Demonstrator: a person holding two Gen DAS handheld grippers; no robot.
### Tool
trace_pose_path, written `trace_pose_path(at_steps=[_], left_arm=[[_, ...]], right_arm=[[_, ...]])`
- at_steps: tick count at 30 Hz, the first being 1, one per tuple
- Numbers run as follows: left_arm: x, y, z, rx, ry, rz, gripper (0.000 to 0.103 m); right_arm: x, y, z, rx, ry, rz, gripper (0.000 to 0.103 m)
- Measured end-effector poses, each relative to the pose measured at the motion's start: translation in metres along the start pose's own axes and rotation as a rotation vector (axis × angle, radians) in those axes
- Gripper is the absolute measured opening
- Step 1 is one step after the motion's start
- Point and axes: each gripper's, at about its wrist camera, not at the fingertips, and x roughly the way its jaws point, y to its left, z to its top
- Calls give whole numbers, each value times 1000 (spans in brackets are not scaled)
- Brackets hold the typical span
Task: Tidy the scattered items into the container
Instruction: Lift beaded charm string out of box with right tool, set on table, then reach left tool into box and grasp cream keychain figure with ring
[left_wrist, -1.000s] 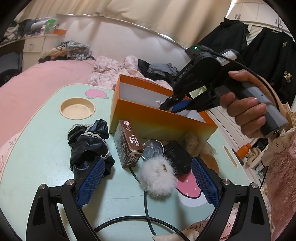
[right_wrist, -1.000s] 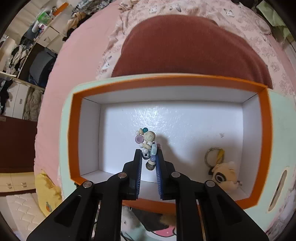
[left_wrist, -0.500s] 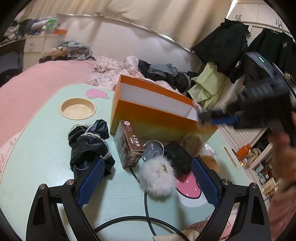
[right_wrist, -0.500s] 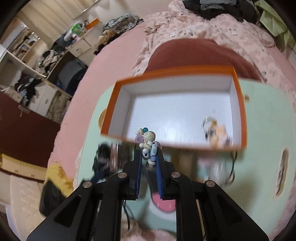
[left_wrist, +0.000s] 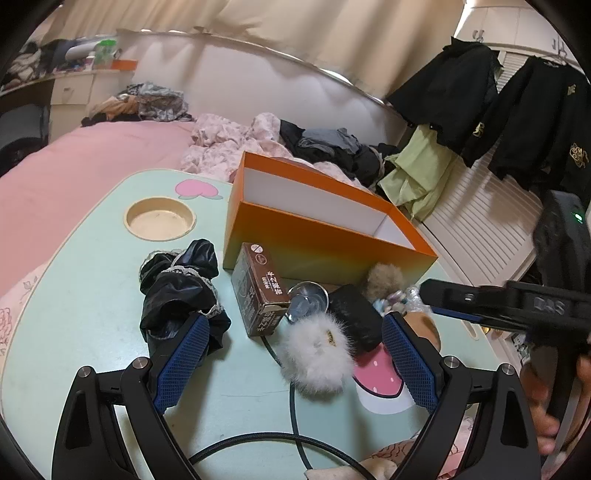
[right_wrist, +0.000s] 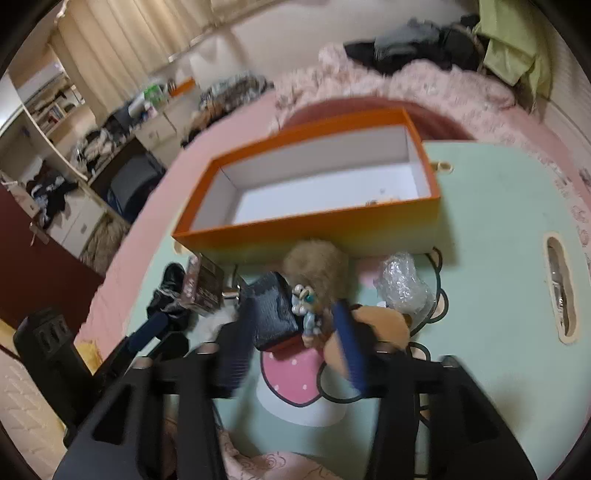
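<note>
Right gripper (right_wrist: 295, 339): jaws parted, blurred, holding nothing. Between the fingers, bead charm (right_wrist: 306, 306) on the table (right_wrist: 491, 258), touching the black pouch (right_wrist: 273, 314). Likely light, knobbly, slippery; best pinched across its middle. Ahead, orange box (right_wrist: 306, 236). Left gripper (left_wrist: 291, 365): wide, unloaded, white pompom (left_wrist: 314, 354) just ahead.

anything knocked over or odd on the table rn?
The brown carton lies on its side beside the orange box. The beaded charm sits loose on the table, between the open fingers of the right hand-held gripper.
</note>
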Motion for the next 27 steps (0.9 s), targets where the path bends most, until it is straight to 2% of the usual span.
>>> trace_pose_path(at_steps=[2,4,6,8,11,12,14,15,18,19,24,27], left_arm=[[5,1,12,-5,4,-2,95],[7,-4,23,-47,-8,69,95],[-2,-2,36,-81,-22,87,95],[-4,-5,57,-85,-18,90,95],[-2,-24,96,-26,0,131,95],[4,-32,109,0,21,144,95],[14,-36,127,50,115,173,95],[32,-46,137,78,196,173,95],[65,-54,147,86,359,137,95],[80,-61,150,99,398,148,95],[128,-79,147,204,456,270,95],[147,-77,139,189,507,277,95]], right_arm=[[-7,2,-7,-17,-45,-56,63],[-9,5,-18,-47,-76,-150,63],[-11,5,-31,-53,-108,-220,63],[-13,6,-46,-58,-126,-243,63],[-13,15,-62,-95,-136,-272,63],[-13,19,-65,-112,-141,-287,63],[-13,25,-66,-141,-148,-305,63],[-13,28,-66,-154,-150,-312,63],[-9,28,-67,-168,-130,-312,63],[-7,27,-67,-161,-118,-308,63],[-6,13,-70,-98,-92,-277,63],[-9,7,-72,-78,-93,-272,63]])
